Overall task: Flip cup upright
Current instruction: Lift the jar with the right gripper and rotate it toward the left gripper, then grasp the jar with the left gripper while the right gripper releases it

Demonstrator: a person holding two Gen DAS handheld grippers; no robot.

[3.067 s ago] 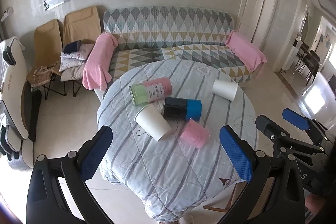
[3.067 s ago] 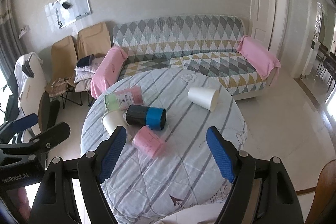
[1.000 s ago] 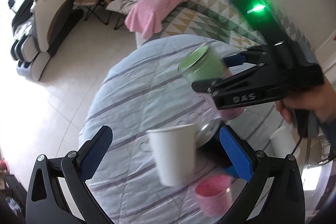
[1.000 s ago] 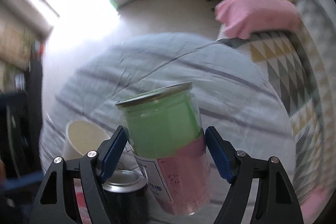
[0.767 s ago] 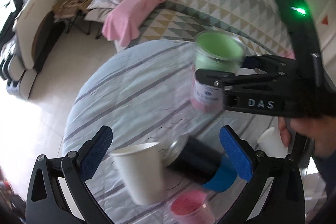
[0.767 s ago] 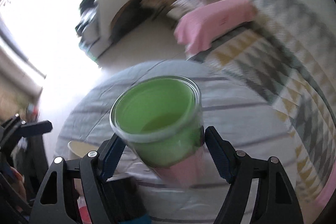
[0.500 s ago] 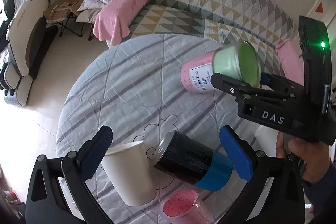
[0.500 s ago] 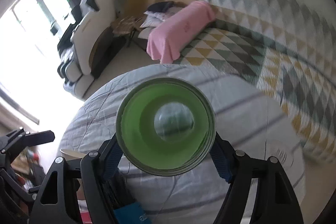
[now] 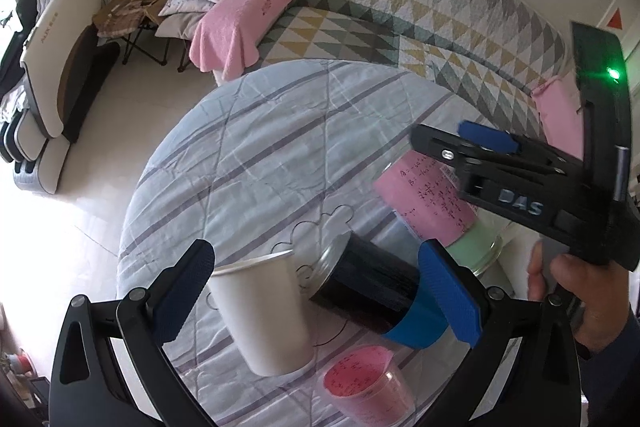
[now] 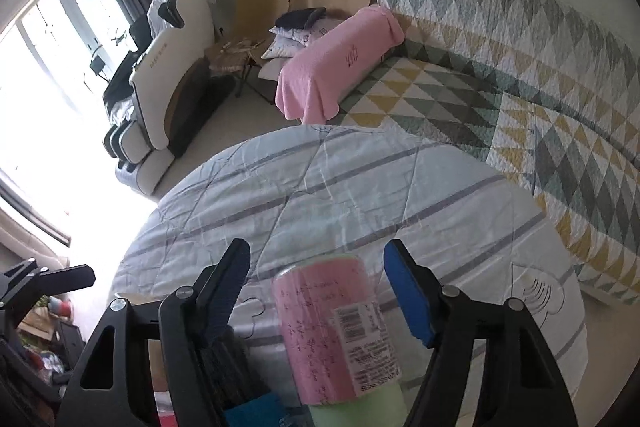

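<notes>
On the left of the striped tablecloth [image 9: 248,147], between the wide-spread, empty fingers of the left gripper [image 9: 320,291], a white paper cup [image 9: 262,311] lies on its side with its open mouth toward the far edge; nothing shows inside it. Just right of it a black canister with a blue band [image 9: 380,291] also lies on its side, its metal end facing the paper cup and nearly touching it. Nearer, a small pink cup [image 9: 366,387] lies with its mouth toward the camera, seemingly empty. Further right stands the task's piece, a clear cup with pink label and green end [image 9: 432,207]: its green end is down at the cloth and its pink part up, tilted slightly. The right gripper [image 10: 316,291] straddles it with the jaws parted and clear gaps on both sides, so it appears to grip nothing. Judging from this, the flip of this cup is at the release stage; whether the green end is base or mouth I cannot tell. Next would be drawing the right tongs straight back without brushing the cup, then turning to the three cups lying flat
</notes>
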